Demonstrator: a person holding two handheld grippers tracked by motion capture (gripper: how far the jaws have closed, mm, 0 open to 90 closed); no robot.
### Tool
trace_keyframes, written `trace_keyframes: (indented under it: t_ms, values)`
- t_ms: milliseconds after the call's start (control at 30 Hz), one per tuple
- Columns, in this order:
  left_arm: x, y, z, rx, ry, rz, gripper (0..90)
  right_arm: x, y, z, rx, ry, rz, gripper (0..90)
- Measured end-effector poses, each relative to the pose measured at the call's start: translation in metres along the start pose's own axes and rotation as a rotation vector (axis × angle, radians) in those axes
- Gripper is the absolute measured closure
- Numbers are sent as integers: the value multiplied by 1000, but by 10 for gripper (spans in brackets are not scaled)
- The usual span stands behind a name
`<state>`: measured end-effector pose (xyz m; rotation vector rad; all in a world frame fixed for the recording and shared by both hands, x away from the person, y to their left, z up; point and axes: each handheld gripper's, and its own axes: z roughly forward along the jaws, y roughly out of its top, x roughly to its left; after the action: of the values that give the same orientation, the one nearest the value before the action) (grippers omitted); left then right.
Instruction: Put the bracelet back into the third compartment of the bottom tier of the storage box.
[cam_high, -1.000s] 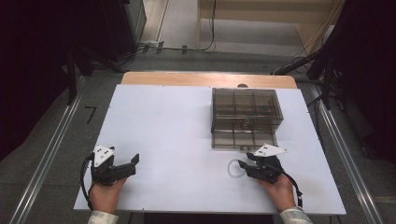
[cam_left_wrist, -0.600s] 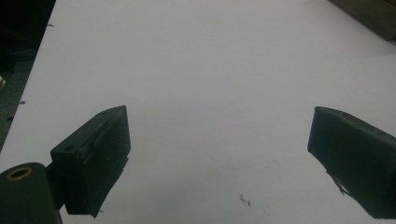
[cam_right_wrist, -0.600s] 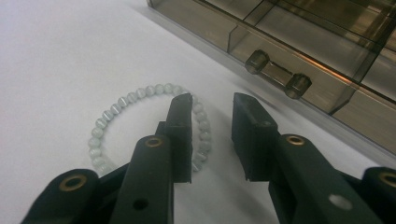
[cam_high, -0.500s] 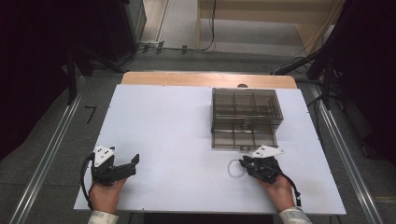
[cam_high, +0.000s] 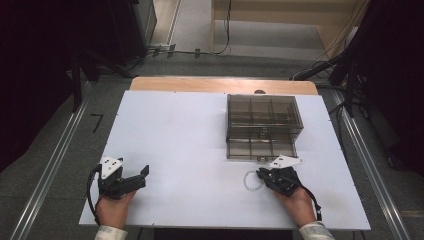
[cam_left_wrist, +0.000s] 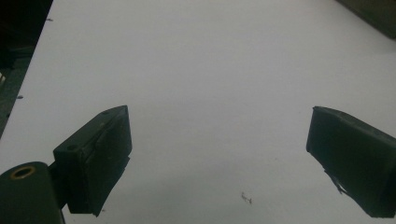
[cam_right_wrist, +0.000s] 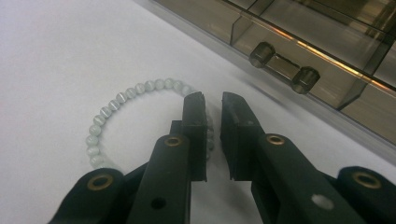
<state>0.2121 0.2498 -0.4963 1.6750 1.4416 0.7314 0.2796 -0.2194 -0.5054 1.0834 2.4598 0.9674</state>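
The high view looks forward and down from above the person's side, taking in the whole white rectangular counter. The left gripper view skims bare counter from close up. The right gripper view, very near, shares the smoky transparent plastic drawer box and the pale green beaded bracelet with the high view.

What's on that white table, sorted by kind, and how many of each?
Handheld grippers: 2 (left gripper, right gripper)
Smoky clear drawer boxes: 1 (drawer box)
Pale bead bracelets: 1 (bracelet)
Total: 4
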Motion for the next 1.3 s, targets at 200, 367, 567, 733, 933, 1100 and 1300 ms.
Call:
trace_keyframes:
  t_ms: [200, 367, 567, 733, 933, 1100, 1300]
  values:
    - [1, 0, -1, -6, 3, -4, 74, -2, 0, 0, 1, 11, 18, 805]
    - [2, 0, 0, -4, 0, -5, 74, 1, 0, 0, -6, -12, -19, 837]
    - [0, 2, 2, -3, -4, -3, 74, 5, 0, 0, -12, -40, -52, 837]
    - [1, 2, 1, -11, -5, -8, 74, 5, 3, -7, -42, -26, -47, 837]
    - [2, 1, 1, -5, -5, -9, 74, 4, 9, -27, -109, 0, -25, 836]
    - [2, 1, 0, -6, -2, -7, 74, 0, 12, -44, -151, 18, -11, 836]
    - [2, 1, 1, -4, -2, -8, 74, -7, 12, -59, -194, 4, 8, 836]
